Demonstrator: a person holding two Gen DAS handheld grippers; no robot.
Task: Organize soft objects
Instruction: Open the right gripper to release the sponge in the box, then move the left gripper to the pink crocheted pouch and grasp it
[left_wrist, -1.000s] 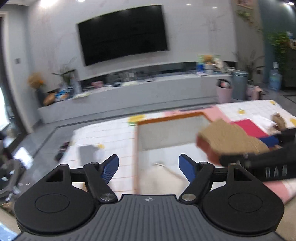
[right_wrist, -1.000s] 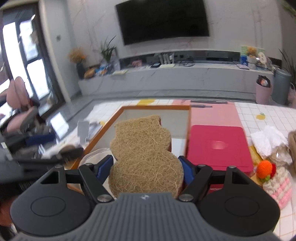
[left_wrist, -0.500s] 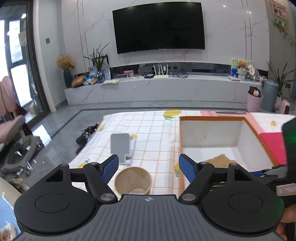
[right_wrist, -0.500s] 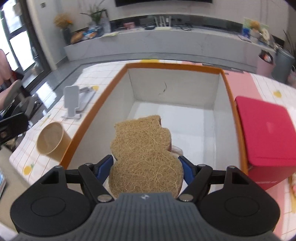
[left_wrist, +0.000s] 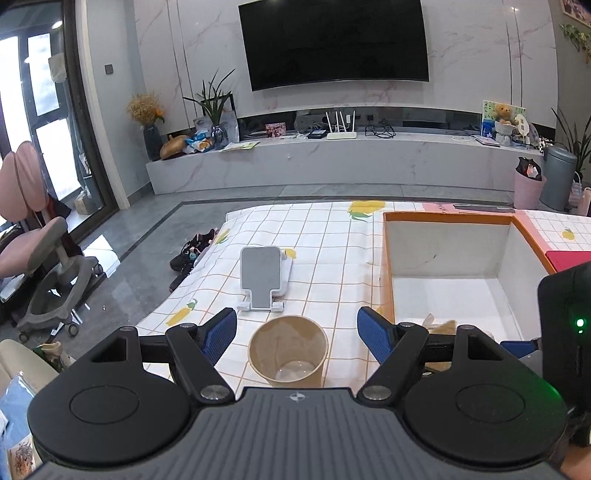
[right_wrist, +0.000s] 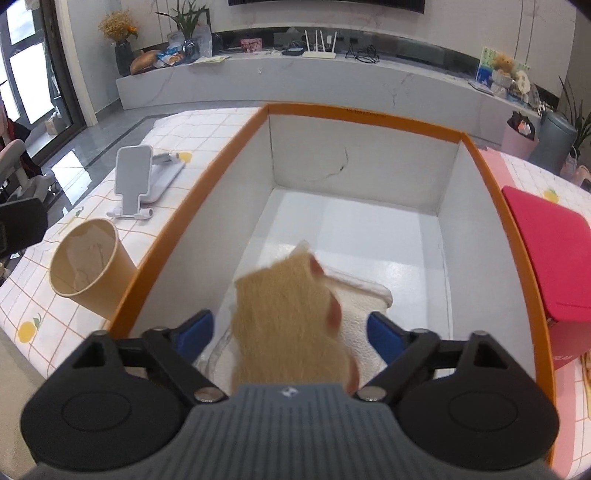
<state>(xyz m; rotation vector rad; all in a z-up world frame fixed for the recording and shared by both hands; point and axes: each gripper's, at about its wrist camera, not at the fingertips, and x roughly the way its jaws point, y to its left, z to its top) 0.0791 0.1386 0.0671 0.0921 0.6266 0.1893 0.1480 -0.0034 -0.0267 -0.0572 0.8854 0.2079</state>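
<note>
A: Starting at the left, the paper cup (right_wrist: 86, 262) stands on the checked tablecloth (left_wrist: 325, 258) just outside the orange-rimmed box (right_wrist: 236, 147), with a grey phone stand (left_wrist: 263, 275) beyond it. The left gripper (left_wrist: 296, 334) hangs over that cup with its blue pads spread wide and nothing between them.

B: And in the middle?

A: The right gripper (right_wrist: 290, 332) points down into the box. Its jaws are opening, and the loofah pad (right_wrist: 284, 317) sits between them, blurred, with both pads standing clear of its edges. It looks released rather than held.

B: So where is the pad, exactly?

A: Inside the box at the near end, over a white folded cloth (right_wrist: 364, 295) that lies on the box floor. Whether the pad already rests on the cloth or is dropping onto it cannot be told from the blur.

B: How would it handle if it needed shifting?

A: Probably light and springy: a flat mat of coarse fibre with a reddish backing at its edge (a scrubber, by the look of it). It should bend rather than break, and the rough surface would give the pads good purchase. The sensible hold is across its narrow waist, edge to edge, with a modest squeeze.

B: And farthest right?

A: A red lid or case (right_wrist: 550, 258) lies just beside the box, outside its right wall.
</note>
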